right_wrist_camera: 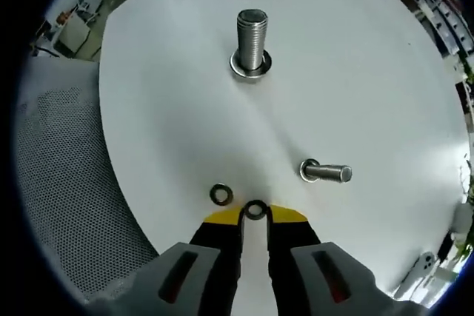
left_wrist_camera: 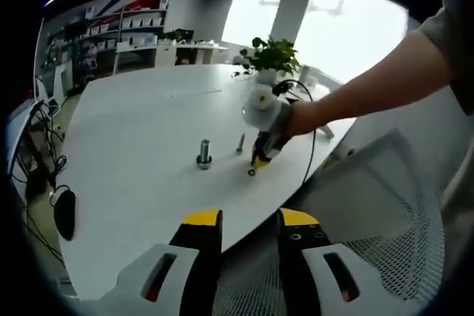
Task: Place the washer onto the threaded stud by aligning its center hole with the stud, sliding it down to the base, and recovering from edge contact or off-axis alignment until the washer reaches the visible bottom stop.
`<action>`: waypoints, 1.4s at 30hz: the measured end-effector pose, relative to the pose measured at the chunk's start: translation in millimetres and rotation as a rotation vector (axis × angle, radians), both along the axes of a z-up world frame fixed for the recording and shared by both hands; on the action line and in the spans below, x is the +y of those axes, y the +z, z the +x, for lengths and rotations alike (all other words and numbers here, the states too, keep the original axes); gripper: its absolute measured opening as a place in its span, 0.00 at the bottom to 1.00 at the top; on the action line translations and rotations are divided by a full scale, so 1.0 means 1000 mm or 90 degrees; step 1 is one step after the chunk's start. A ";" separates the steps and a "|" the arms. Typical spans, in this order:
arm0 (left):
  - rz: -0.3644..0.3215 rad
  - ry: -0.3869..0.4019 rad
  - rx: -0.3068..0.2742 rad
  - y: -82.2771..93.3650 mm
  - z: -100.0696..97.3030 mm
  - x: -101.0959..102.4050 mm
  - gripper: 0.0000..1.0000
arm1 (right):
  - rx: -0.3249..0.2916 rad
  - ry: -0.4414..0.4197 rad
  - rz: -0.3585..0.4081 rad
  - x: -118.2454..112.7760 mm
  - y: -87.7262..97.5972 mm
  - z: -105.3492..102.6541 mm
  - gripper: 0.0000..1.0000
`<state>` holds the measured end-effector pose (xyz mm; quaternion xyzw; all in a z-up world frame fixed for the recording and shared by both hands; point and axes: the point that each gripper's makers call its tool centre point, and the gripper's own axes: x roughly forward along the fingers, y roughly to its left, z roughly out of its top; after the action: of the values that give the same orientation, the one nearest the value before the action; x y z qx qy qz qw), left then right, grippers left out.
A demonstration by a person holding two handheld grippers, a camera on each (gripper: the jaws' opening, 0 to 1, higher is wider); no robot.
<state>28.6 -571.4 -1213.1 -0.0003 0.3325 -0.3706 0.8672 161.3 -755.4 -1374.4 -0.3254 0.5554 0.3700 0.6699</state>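
While the left gripper (left_wrist_camera: 249,218) hovers off the table's (left_wrist_camera: 133,131) edge with jaws apart and nothing between them, the left gripper view shows the right gripper (left_wrist_camera: 255,166) tipped down onto the tabletop beside a small bolt (left_wrist_camera: 241,143), the large threaded stud (left_wrist_camera: 204,153) just beyond. A mesh chair (left_wrist_camera: 385,220) sits below.

From the right gripper view, the right gripper (right_wrist_camera: 255,212) is pinched on a washer (right_wrist_camera: 255,209), seemingly by its edge. A second washer (right_wrist_camera: 221,195) lies just beside. The threaded stud (right_wrist_camera: 252,41) stands upright, well apart; the small bolt (right_wrist_camera: 324,172) stands nearer.
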 end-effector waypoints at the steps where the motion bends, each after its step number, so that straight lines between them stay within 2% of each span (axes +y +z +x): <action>1: 0.000 -0.001 0.001 0.000 0.000 0.000 0.27 | 0.000 -0.008 0.005 0.001 0.000 0.000 0.13; 6: 0.000 -0.003 0.001 0.000 0.000 -0.001 0.27 | -0.009 -0.024 0.013 -0.002 0.001 0.002 0.13; 10: -0.001 -0.002 0.002 0.000 -0.001 0.000 0.27 | -0.016 -0.070 0.052 0.000 0.012 0.008 0.13; 11: 0.000 -0.002 0.002 0.000 -0.001 0.000 0.27 | -0.031 -0.073 0.058 -0.001 0.017 0.014 0.13; 13: -0.002 -0.003 0.000 0.000 0.000 0.000 0.27 | -0.032 -0.076 0.058 -0.003 0.022 0.016 0.13; 28: -0.001 0.000 -0.002 0.000 0.000 0.000 0.27 | -0.107 -0.057 0.068 -0.006 0.062 0.042 0.13; 33: 0.001 0.001 -0.001 0.000 0.000 0.001 0.27 | -0.110 -0.052 0.075 -0.003 0.065 0.044 0.13; 37: 0.003 -0.001 0.001 -0.001 0.000 0.000 0.27 | -0.127 -0.039 0.077 0.000 0.068 0.049 0.13; 42: 0.005 0.002 0.002 -0.001 0.000 0.001 0.27 | -0.122 -0.028 0.076 0.007 0.065 0.052 0.13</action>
<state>28.7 -570.0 -1214.5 0.0023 0.3352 -0.3678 0.8674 213.2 -748.8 -1309.0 -0.3063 0.4732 0.3547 0.7459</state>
